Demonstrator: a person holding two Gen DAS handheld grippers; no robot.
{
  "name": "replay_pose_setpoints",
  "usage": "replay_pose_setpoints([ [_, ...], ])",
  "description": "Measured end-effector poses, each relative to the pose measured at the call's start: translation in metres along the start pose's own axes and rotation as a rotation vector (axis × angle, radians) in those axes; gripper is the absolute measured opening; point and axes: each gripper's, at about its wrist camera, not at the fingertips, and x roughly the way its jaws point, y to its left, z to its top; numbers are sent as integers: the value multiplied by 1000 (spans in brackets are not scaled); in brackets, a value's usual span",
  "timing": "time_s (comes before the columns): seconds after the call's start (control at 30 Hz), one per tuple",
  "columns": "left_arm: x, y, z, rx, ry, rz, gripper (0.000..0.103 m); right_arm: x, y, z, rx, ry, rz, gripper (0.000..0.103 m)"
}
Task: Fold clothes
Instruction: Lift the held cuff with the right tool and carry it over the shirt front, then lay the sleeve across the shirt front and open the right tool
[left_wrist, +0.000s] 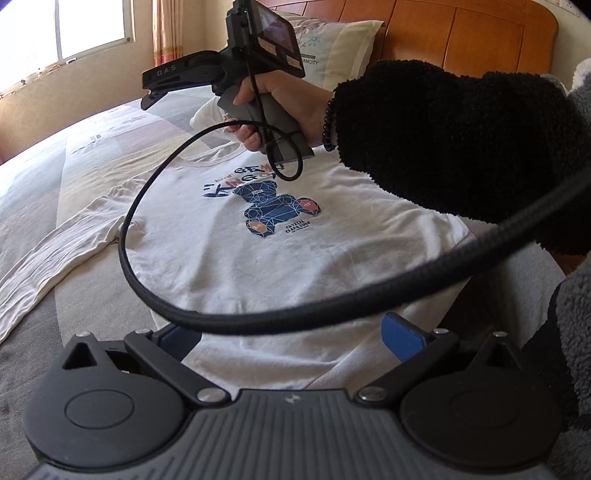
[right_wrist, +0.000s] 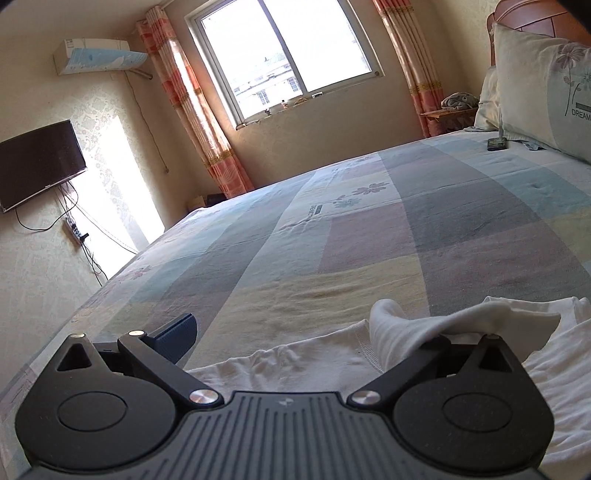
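Lying flat on the bed (right_wrist: 369, 229), picture side up, the white shirt (left_wrist: 258, 266) with one long sleeve (left_wrist: 55, 258) stretched out to the side. Looking barely started on the folding, with the body, the sleeves and most of the work left to do. Hovering over the bottom edge of the shirt, the left gripper (left_wrist: 291, 334), blue pads wide apart, nothing between them. Reaching over the neck end, the right gripper (right_wrist: 314, 332), jaws also spread wide. Draping over one right finger, a loose bit of white cloth (right_wrist: 424, 325), likely the other sleeve, not pinched.
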Motion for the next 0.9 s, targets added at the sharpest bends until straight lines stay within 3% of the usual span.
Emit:
replay_pose_setpoints([
  [0.43,0,3,-1,-20,7,11,102,28,32,-35,-70,130,38,103],
  [0.6,-3,5,-4,-30,6,14,102,42,28,-49,-60,208,36,103],
  [0.73,-3,5,-5,-30,9,21,102,44,14,-65,-16,271,49,103],
  [0.9,-1,6,-6,-37,5,13,102,26,-20,-71,136,269,83,103],
])
